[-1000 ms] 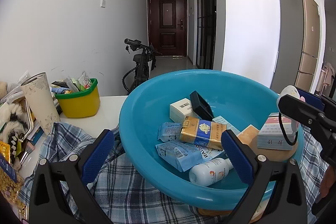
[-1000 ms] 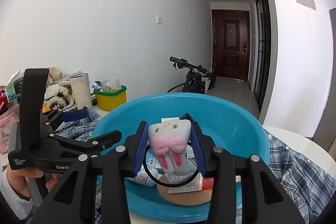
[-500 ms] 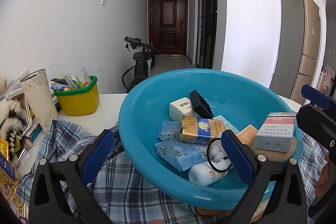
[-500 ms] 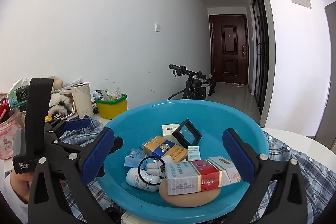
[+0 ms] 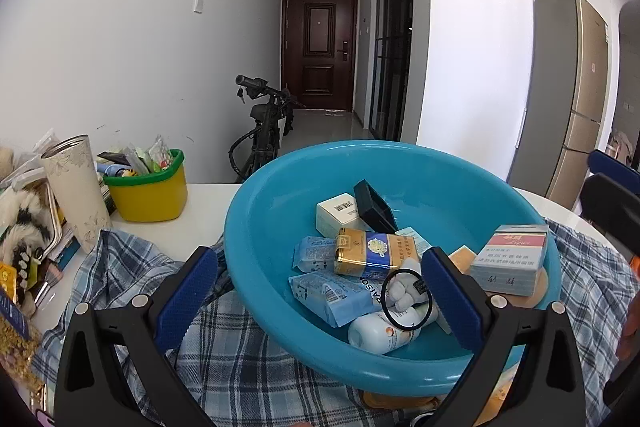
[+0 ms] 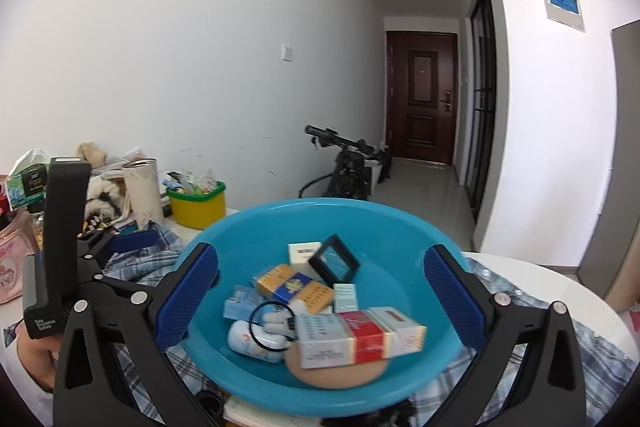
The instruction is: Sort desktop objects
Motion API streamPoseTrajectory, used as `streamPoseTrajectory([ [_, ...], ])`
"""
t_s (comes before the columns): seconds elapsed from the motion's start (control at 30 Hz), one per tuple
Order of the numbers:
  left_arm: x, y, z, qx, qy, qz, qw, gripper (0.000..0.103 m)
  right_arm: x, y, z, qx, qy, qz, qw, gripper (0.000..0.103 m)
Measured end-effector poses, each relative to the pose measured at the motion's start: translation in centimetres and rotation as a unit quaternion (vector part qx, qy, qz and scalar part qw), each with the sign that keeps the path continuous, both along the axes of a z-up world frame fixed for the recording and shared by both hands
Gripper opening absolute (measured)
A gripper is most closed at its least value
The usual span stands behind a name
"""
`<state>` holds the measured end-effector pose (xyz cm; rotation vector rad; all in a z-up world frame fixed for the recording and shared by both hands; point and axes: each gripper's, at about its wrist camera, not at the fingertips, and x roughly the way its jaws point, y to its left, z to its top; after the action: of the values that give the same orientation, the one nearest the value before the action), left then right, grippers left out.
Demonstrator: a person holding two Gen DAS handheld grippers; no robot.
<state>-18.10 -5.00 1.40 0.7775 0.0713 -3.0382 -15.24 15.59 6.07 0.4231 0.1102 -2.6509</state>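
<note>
From the left wrist view, the left gripper hangs over the near rim of the blue basin, its 2 blue pads spread wide with nothing between them but the rim and the checked cloth under it. Inside the basin a small white plush toy with a black hair tie lies on a white bottle, beside a gold and blue pack and a red and white carton. Off to the left, on the table, sit a yellow tub and a pale tumbler, well apart from the basin.

From the right wrist view, the right gripper also stands fully open and empty above the basin. The plush toy rests free among the packs, touching the red and white carton.

By my reading, 1 drop-off is finished and the hands are between items. The next move would need a fresh pick from the clutter at the left: choosing 1 loose thing, lining the open pads either side of it, and closing without dragging the cloth.
</note>
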Motion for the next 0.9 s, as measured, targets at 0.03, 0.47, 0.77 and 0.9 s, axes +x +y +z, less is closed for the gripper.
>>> streamPoseTrajectory([
  [0.03,0.3,0.0,0.2,0.001,0.001,0.0,1.0,0.103,0.1,0.6,0.3,-0.004,-0.003,-0.008,1.0,0.103],
  [0.47,10.1,1.3,8.4,-0.023,0.082,-0.004,0.9964,0.103,7.0,6.4,6.6,-0.06,0.009,-0.077,0.995,0.103],
  [0.77,16.2,3.4,10.3,-0.049,0.085,-0.01,0.9952,0.103,11.3,4.6,7.1,-0.002,-0.027,-0.1,0.995,0.103],
  [0.9,17.6,3.6,9.5,-0.054,0.081,0.004,0.9952,0.103,12.7,3.6,5.7,0.022,-0.022,-0.101,0.994,0.103],
])
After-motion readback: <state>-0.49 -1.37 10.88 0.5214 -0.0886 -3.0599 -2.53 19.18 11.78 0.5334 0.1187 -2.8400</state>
